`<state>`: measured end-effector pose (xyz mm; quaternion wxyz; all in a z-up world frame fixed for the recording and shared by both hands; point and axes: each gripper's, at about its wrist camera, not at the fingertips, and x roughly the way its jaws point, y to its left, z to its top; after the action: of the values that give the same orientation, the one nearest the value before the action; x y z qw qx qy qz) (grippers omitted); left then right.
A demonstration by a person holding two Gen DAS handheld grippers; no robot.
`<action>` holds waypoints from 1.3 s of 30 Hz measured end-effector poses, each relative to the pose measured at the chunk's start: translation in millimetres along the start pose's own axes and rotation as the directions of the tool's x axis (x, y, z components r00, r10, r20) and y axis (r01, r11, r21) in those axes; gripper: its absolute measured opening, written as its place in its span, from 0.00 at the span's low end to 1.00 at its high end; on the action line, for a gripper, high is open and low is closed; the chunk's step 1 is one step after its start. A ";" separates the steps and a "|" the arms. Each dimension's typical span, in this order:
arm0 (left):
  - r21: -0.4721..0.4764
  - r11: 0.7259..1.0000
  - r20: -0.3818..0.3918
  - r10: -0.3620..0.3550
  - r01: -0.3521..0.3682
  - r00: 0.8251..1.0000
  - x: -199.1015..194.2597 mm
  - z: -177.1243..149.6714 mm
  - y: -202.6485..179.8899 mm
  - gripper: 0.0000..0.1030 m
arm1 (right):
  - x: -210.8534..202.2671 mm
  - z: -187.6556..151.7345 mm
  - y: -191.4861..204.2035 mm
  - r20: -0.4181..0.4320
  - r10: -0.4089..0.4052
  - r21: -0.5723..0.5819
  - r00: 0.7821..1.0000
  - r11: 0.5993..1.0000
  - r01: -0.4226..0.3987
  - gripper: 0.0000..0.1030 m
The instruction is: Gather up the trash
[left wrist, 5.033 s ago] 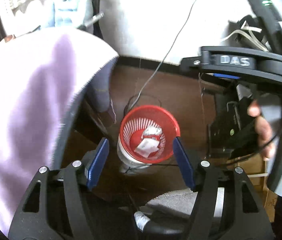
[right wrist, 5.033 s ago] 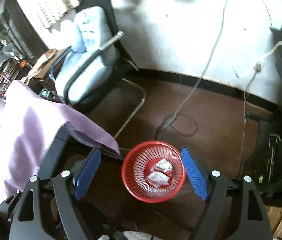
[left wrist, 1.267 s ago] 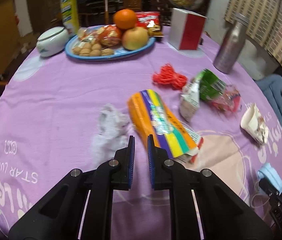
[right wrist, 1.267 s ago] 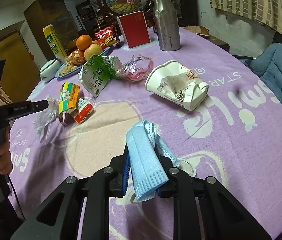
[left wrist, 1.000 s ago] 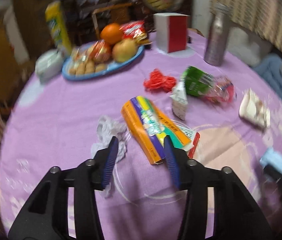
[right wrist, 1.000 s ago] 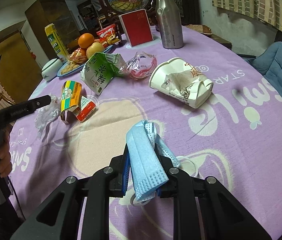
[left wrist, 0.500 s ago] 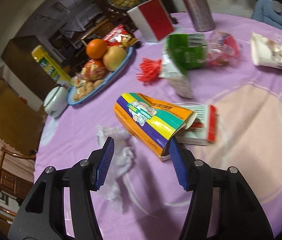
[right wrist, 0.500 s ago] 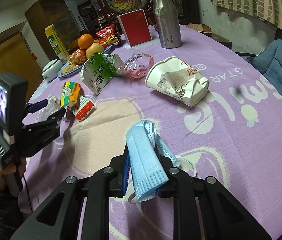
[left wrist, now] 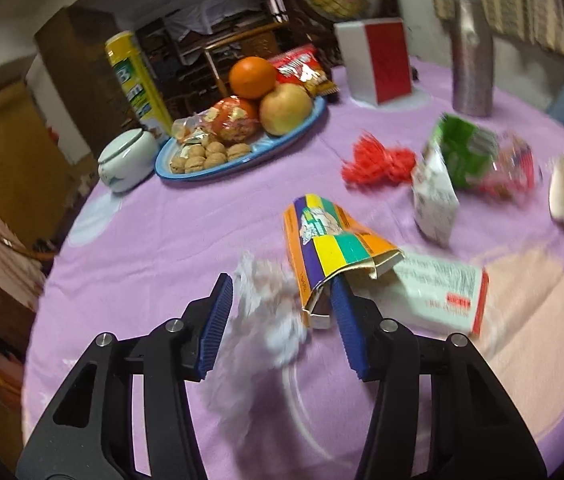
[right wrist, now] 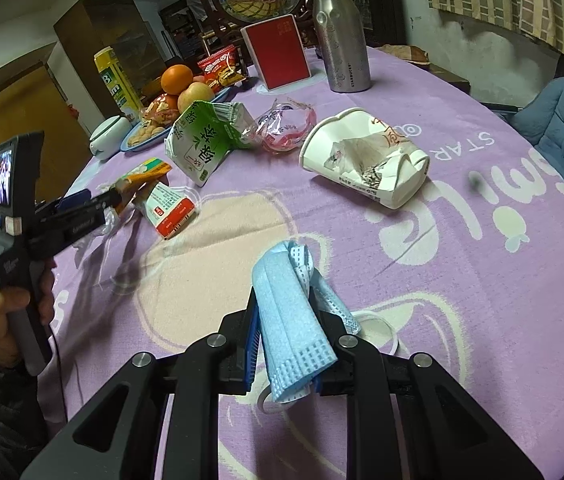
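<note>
The right gripper (right wrist: 286, 344) is clamped on a folded blue mask (right wrist: 290, 320), its long axis running from 6 to 12 o'clock, low over the purple cloth (right wrist: 462, 300). The left gripper (left wrist: 277, 320) is spread wide astride white crumpled plastic (left wrist: 269, 320); its right finger (left wrist: 348, 330) touches the striped carton (left wrist: 330, 252), whose open end faces 6 o'clock.

Pale blue mask (right wrist: 290, 316), lilac cloth (right wrist: 462, 208) (white lettering), orange/purple/green striped box (left wrist: 332, 248), red w/ white box (right wrist: 169, 208)

Cup (right wrist: 366, 168) right of carton (right wrist: 201, 140); bottle (right wrist: 340, 32) behind; plate (right wrist: 141, 140) far left.
</note>
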<state>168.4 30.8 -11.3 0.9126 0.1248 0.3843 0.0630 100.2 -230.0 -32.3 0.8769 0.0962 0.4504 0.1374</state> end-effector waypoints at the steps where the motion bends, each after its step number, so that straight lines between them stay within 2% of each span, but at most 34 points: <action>1: -0.012 1.000 0.007 0.001 -0.001 1.000 2.2 0.7 0.8 0.49 | 0.2 -0.3 0.3 0.000 0.002 -0.001 1.000 1.000 -0.002 0.20; 5: -0.049 0.999 0.027 0.012 -0.010 1.000 14.8 2.0 1.3 0.49 | 0.0 -0.5 1.4 0.000 0.006 -0.003 1.000 1.000 -0.006 0.20; 6: -0.054 0.999 0.026 0.007 -0.006 1.000 18.2 1.9 0.1 0.43 | -0.4 -0.6 1.2 0.001 0.005 -0.003 1.000 1.000 -0.005 0.20; 7: -0.056 0.998 0.026 -0.011 0.012 1.000 20.6 2.1 -1.2 0.25 | -0.9 -0.7 1.1 0.003 0.005 -0.001 1.000 1.000 -0.005 0.20; 8: -0.053 0.998 0.025 -0.021 0.022 0.999 20.9 2.1 -2.1 0.14 | -1.3 -0.5 0.6 0.004 0.006 0.000 1.000 1.000 -0.006 0.20; 9: -0.042 0.999 0.021 -0.027 0.028 0.999 21.1 2.2 -4.4 0.10 | -1.7 -0.6 0.1 0.005 0.004 0.004 1.000 1.000 -0.004 0.20; 13: -0.078 0.997 0.050 -0.023 0.026 0.998 9.8 3.9 3.4 0.07 | -4.1 -1.3 -1.3 0.009 0.001 0.010 1.000 1.000 -0.001 0.20; 15: -0.118 0.992 0.104 -0.021 0.033 0.994 -7.7 7.7 11.9 0.07 | -5.4 -1.6 -1.2 0.011 -0.001 0.009 1.000 1.000 0.001 0.20; 17: -0.152 0.986 0.149 -0.043 0.066 0.988 -24.7 11.6 19.3 0.07 | -6.4 -1.6 -0.2 0.012 -0.006 0.005 1.000 1.000 0.006 0.20; 18: -0.173 0.979 0.174 -0.077 0.107 0.982 -35.4 13.5 23.0 0.07 | -6.8 -1.1 -0.4 0.014 -0.010 0.003 1.000 1.000 0.010 0.20; 21: -0.175 0.960 0.209 -0.181 0.219 0.961 -53.1 17.5 22.5 0.07 | -8.2 -1.1 0.4 0.018 -0.024 -0.001 1.000 1.000 0.024 0.20; 24: -0.151 0.917 0.220 -0.334 0.370 0.917 -67.2 17.3 10.4 0.07 | -11.4 -2.0 1.0 0.026 -0.035 -0.003 0.999 0.999 0.035 0.20; 27: -0.101 0.888 0.210 -0.422 0.449 0.882 -77.4 15.8 -10.0 0.07 | -16.4 -4.5 -0.3 0.034 -0.040 0.006 0.999 0.999 0.040 0.20; 32: -0.048 0.875 0.258 -0.456 0.482 0.852 -104.2 15.1 -21.7 0.07 | -27.6 -11.4 -4.5 0.047 -0.055 0.016 0.997 0.998 0.054 0.20; 33: -0.046 0.866 0.275 -0.469 0.498 0.840 -109.5 16.3 -20.2 0.07 | -29.9 -12.3 -5.7 0.051 -0.058 0.018 0.997 0.998 0.057 0.20; 36: -0.033 0.819 0.301 -0.538 0.572 0.787 -122.8 16.7 -18.4 0.07 | -38.5 -16.8 -10.3 0.065 -0.067 0.032 0.996 0.997 0.065 0.20; 39: -0.008 0.778 0.283 -0.601 0.629 0.747 -128.1 14.2 -28.2 0.07 | -47.3 -21.0 -14.4 0.076 -0.082 0.044 0.994 0.996 0.079 0.20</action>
<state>89.9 -25.8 78.3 0.9301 -0.0485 0.2747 -0.2388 59.0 -258.1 -12.5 0.8963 0.1012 0.4224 0.0889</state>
